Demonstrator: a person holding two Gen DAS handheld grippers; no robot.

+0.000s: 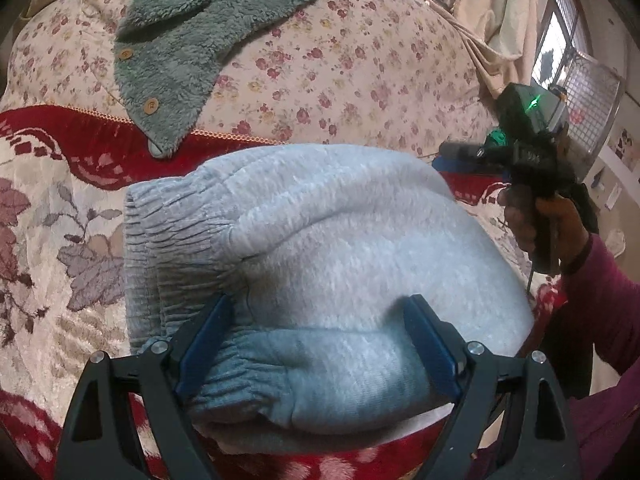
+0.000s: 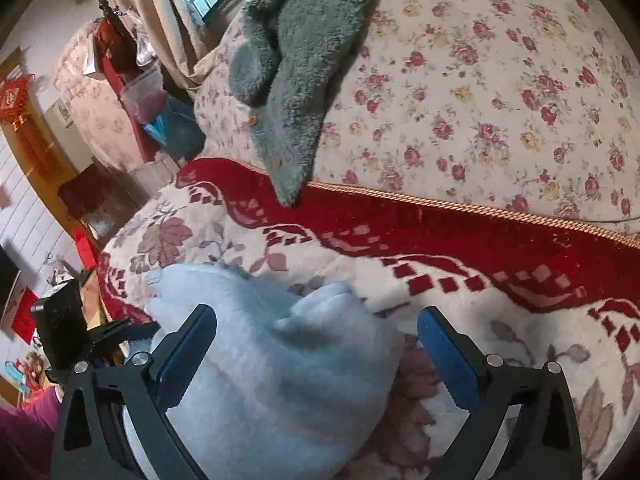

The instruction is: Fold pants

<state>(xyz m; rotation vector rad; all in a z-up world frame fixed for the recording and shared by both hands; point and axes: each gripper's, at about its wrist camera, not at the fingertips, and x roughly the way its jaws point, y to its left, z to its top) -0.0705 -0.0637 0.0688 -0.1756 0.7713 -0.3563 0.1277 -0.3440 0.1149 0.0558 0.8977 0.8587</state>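
Grey fleece pants (image 1: 320, 248) lie folded in a bundle at the centre of the left wrist view, on a red-and-cream floral blanket (image 1: 48, 240). Left gripper (image 1: 318, 336) spreads wide around the lower fold. Right gripper (image 2: 316, 344) also stands wide apart above the bundle's edge, clamping nothing. Upper left, a green fuzzy garment (image 1: 172, 40) lies on a rose-print quilt (image 1: 340, 72).

1. The pants (image 1: 320, 260) near edge runs under the left gripper (image 1: 316, 344), hidden from the left wrist view.
2. The green fleece garment (image 2: 296, 80) is cut off by the top edge in both views.
3. Shelf clutter (image 2: 24, 360) at the far left is too small to identify.
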